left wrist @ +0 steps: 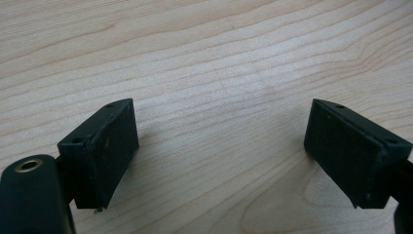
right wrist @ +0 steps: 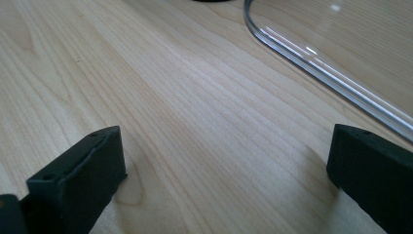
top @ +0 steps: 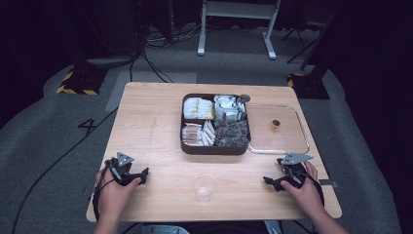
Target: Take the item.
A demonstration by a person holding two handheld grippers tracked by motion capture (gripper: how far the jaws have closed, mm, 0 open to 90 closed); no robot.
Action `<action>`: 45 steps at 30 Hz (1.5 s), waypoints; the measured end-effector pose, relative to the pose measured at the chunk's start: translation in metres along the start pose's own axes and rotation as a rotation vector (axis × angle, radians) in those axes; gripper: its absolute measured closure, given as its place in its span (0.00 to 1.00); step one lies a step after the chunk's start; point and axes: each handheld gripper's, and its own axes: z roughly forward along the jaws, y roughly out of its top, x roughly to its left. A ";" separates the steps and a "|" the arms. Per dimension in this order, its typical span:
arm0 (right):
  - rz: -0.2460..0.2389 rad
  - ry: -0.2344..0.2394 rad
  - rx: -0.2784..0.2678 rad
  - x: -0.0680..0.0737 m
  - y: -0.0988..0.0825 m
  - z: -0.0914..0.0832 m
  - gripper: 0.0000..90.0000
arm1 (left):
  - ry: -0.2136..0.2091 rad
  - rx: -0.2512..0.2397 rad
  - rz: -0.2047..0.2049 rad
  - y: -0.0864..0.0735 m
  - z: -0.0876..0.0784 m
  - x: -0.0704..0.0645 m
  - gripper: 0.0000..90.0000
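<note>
Two tools, left tool (top: 130, 171) and right tool (top: 286, 176), sit released on the worktop (top: 156, 122), and between them the clear plastic cup (top: 204, 186) looks light and crushable, so I'd pinch its rim gently.

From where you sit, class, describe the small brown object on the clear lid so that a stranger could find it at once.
Start at the dark brown compartment box of packets in the middle of the light wooden table. Beside it, to the right, lies a clear plastic lid. The small round brown object stands alone on it, the only dark spot there.
</note>
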 end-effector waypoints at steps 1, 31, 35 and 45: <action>0.008 -0.013 0.000 0.001 -0.001 -0.001 0.01 | 0.000 0.000 0.000 0.000 0.000 0.000 0.14; -0.001 -0.003 0.001 0.005 -0.004 -0.004 0.01 | -0.057 -0.061 -0.058 0.035 -0.053 -0.049 0.41; 0.002 -0.006 0.001 0.006 -0.005 -0.005 0.01 | -0.075 -0.083 -0.089 0.045 -0.056 -0.057 0.41; 0.003 -0.010 -0.001 0.006 -0.005 -0.005 0.01 | -0.078 -0.108 -0.102 0.087 -0.063 -0.081 0.45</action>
